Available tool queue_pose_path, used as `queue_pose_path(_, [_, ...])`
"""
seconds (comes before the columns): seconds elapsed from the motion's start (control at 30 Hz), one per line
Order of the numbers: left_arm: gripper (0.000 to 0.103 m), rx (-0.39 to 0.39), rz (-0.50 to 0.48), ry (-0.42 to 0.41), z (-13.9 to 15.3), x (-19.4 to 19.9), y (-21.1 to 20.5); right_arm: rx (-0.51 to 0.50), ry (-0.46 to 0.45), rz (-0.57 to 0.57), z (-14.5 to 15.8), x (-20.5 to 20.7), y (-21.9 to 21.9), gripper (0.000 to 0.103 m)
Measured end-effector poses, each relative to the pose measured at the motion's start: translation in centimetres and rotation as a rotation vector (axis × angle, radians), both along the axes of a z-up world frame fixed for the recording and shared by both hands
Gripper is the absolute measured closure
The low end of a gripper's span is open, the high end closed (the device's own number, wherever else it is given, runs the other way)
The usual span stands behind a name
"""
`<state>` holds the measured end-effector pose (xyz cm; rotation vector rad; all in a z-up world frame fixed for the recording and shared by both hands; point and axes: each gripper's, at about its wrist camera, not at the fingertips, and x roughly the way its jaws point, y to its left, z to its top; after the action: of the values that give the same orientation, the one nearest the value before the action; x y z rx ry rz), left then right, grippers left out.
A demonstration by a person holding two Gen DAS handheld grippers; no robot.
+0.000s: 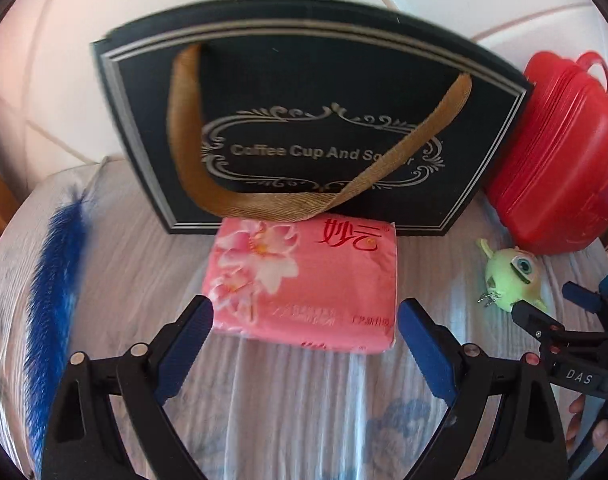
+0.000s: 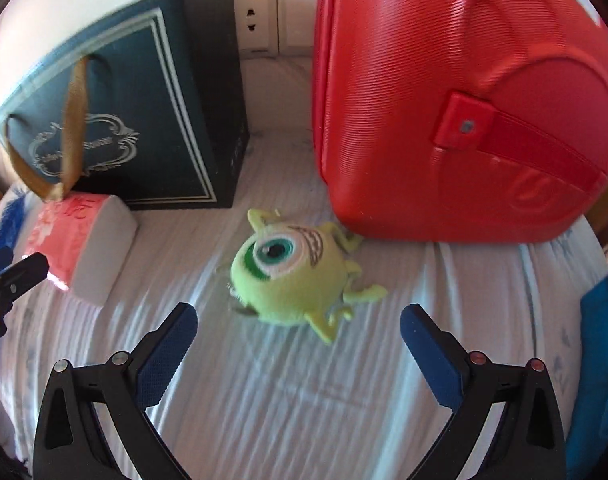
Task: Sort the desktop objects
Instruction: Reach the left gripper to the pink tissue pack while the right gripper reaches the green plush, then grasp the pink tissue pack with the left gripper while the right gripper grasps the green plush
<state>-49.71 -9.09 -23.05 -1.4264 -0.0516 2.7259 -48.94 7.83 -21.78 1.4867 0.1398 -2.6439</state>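
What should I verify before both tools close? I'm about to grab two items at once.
1. Left tool open around the pink flowered tissue pack: ok.
2. Right tool open: ok.
3. Green one-eyed plush toy between the right fingers: not ok, it lies just ahead.
4. Brown ribbon handle clear of the pack: not ok, it drapes onto the far edge.
5. Tools apart from each other: ok.

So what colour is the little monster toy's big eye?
The plush monster's eye is teal-green with a dark pupil, on white. The right wrist view shows it best.
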Motion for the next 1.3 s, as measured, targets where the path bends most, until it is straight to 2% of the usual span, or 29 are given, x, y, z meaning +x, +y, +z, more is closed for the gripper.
queue_pose_path(0.07, [0.008, -0.039, -0.003, -0.018, -0.8, -0.8, 0.6, 0.004, -0.005, 0.001, -0.5, -0.6, 0.0, 0.000])
queue_pose_path(0.1, [0.000, -0.057, -0.002, -0.008, -1.0, -0.9, 0.7, 0.006, -0.008, 0.001, -0.8, -0.8, 0.1, 0.000])
queue_pose_path(0.27, [0.000, -0.060, 0.043, 0.010, -1.3, 0.5, -0.5, -0.001, -0.027, 0.012, -2.0, -1.0, 0.3, 0.000])
queue_pose_path(0.37, [0.000, -0.080, 0.121, 0.005, -0.9, 2.2, -2.6, -0.033, -0.045, 0.045, -2.1, -0.4, 0.1, 0.000])
queue_pose_path(0.43, [0.000, -0.026, 0.127, 0.010, 0.1, 3.1, -3.2, -0.024, -0.034, 0.054, -1.9, 0.1, -0.2, 0.000])
queue_pose_path(0.5, [0.000, 0.055, 0.086, 0.039, 1.3, 4.0, -2.3, -0.038, -0.038, 0.048, -1.9, 0.5, -0.3, 0.000])
queue_pose_path(0.53, [0.000, 0.058, 0.062, 0.049, 1.7, 4.2, -1.4, -0.047, -0.040, 0.047, -1.8, 0.7, -0.3, 0.000])
queue_pose_path(0.63, [0.000, -0.042, 0.053, 0.022, 0.5, 3.6, 1.1, -0.044, -0.044, 0.057, -1.8, 1.2, -0.4, 0.000])
queue_pose_path(0.73, [0.000, -0.120, 0.137, -0.035, -1.8, 2.7, 0.4, -0.030, -0.037, 0.057, -1.7, 1.1, -0.4, 0.000])
queue_pose_path(0.77, [0.000, -0.124, 0.179, -0.043, -2.2, 3.0, -0.9, -0.030, -0.035, 0.059, -1.7, 1.0, -0.4, 0.000])
queue_pose_path(0.83, [0.000, -0.064, 0.242, -0.052, -2.4, 3.8, -4.1, -0.037, -0.034, 0.061, -2.0, 0.6, -0.5, 0.000])
queue_pose_path(0.87, [0.000, -0.073, 0.285, -0.050, -2.4, 4.3, -5.6, -0.051, -0.035, 0.070, -2.2, 0.5, -0.6, 0.000])
queue_pose_path(1.0, [0.000, -0.202, 0.427, -0.064, -2.2, 6.0, -10.0, -0.129, -0.050, 0.155, -2.8, 0.8, -3.6, 0.000])
queue_pose_path(1.03, [0.000, -0.196, 0.440, -0.068, -1.9, 6.4, -10.9, -0.156, -0.051, 0.193, -2.8, 1.1, -4.6, 0.000])
queue_pose_path(1.1, [0.000, -0.106, 0.434, -0.061, -1.0, 7.3, -11.8, -0.196, -0.047, 0.266, -2.7, 1.8, -6.7, 0.000])
queue_pose_path(1.17, [0.000, -0.022, 0.412, -0.017, 0.6, 8.1, -11.6, -0.135, -0.029, 0.283, -3.0, 2.3, -8.4, 0.000])
queue_pose_path(1.23, [0.000, 0.000, 0.398, 0.022, 1.9, 7.7, -11.0, -0.083, -0.035, 0.269, -3.7, 2.5, -9.0, 0.000])
queue_pose_path(1.3, [0.000, 0.007, 0.401, 0.012, 1.8, 6.9, -10.7, -0.067, -0.017, 0.263, -3.2, 3.1, -9.3, 0.000])
